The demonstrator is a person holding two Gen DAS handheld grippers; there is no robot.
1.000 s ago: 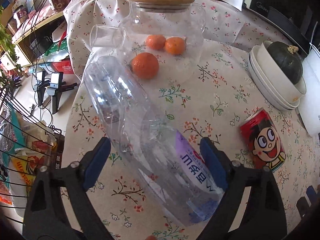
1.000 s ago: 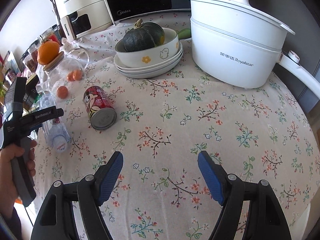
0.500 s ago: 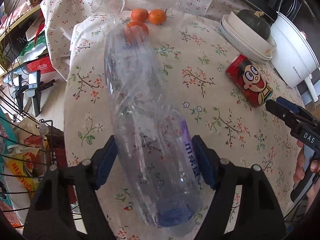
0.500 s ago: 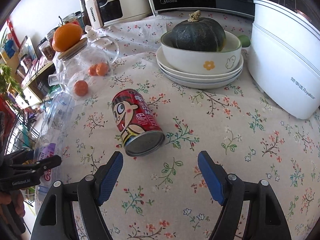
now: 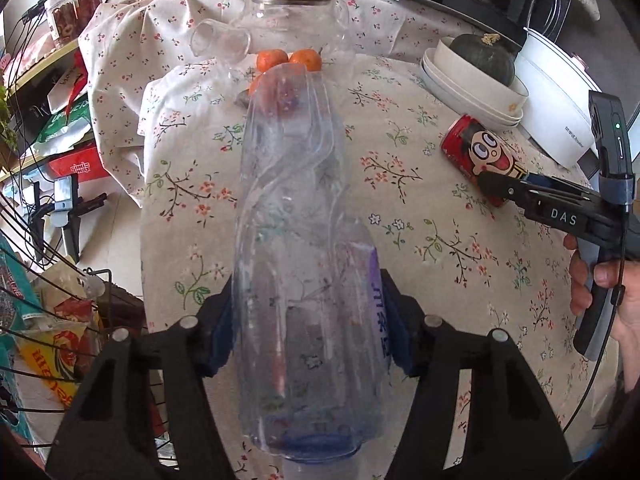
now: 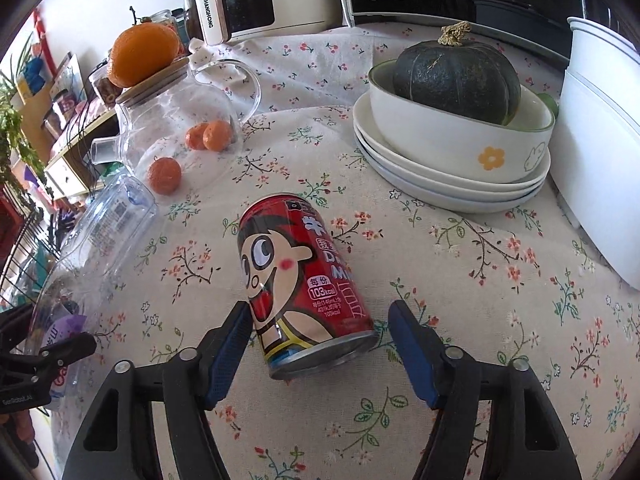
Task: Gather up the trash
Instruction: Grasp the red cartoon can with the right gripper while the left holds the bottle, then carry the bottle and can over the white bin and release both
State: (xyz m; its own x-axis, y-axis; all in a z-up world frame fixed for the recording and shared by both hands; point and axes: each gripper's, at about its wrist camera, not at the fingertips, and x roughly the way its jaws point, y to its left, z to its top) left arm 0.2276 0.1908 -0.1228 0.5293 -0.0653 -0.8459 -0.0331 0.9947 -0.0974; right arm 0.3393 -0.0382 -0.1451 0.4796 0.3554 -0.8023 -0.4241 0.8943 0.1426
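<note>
My left gripper (image 5: 310,324) is shut on a clear crumpled plastic bottle (image 5: 296,216) with a purple label, its base pointing away from me, held over the table's left edge. The bottle also shows in the right wrist view (image 6: 100,236), with the left gripper's fingers (image 6: 48,356) on it. A red drink can (image 6: 300,292) with a cartoon face lies on its side on the floral tablecloth. My right gripper (image 6: 320,344) is open, its blue pads on either side of the can's near end, apart from it. The can (image 5: 480,156) and the right gripper's fingers (image 5: 520,196) show in the left wrist view.
A glass teapot (image 6: 176,120) with an orange on its lid and three small oranges (image 6: 164,174) stand at the back left. A bowl with a dark squash (image 6: 456,76) sits on stacked plates; a white pot (image 6: 600,148) is at right. A wire basket with packets (image 5: 44,320) stands beside the table.
My left gripper closed on the bottle and lifted it, swinging it straight. My right gripper moved forward and left until the can lies between its open fingers.
</note>
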